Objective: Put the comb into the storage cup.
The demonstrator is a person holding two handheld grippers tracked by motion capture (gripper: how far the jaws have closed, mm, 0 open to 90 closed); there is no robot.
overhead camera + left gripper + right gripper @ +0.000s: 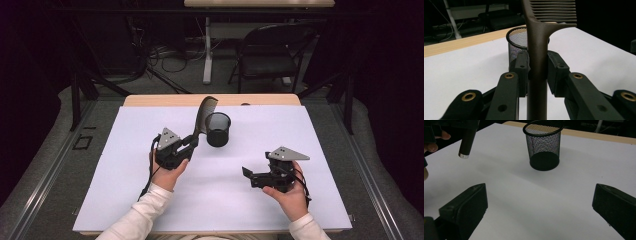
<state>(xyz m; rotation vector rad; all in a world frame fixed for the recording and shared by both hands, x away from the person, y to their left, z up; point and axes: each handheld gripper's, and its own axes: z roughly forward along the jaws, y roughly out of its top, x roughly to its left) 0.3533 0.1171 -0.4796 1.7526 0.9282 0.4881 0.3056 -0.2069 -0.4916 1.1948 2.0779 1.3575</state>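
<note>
- A dark comb point(202, 116) is clamped by its handle between the jaws of the left gripper point(192, 142), left of table centre.
- In the left gripper view the comb point(537, 50) is seen upright between the two pads, both pressed against the handle; the teeth spread out at the top of the frame.
- In the high view the comb is tilted, teeth end raised toward the far side, leaning just over the left rim of the mesh cup point(218, 129).
- The comb's handle end point(467, 142) is seen hanging above the sheet at the upper left of the right gripper view, clear of the surface.
- The mesh cup is stood upright on the white sheet point(250, 200), near the far-middle part, just right of the left gripper; it looks empty from the right gripper view point(543, 145).
- Whether the comb touches the cup rim cannot be told.
- The right gripper point(246, 172) is held at the near right, well apart from the cup, pointed left toward the table centre.
- Its jaws are spread wide apart, nothing between them; only bare sheet is seen between the two pads point(469, 202) in the right gripper view.
- The sheet is laid over a wooden table point(150, 100), whose edge is visible at the far side.
- A folding chair point(270, 50) is stood on the floor beyond the table.
</note>
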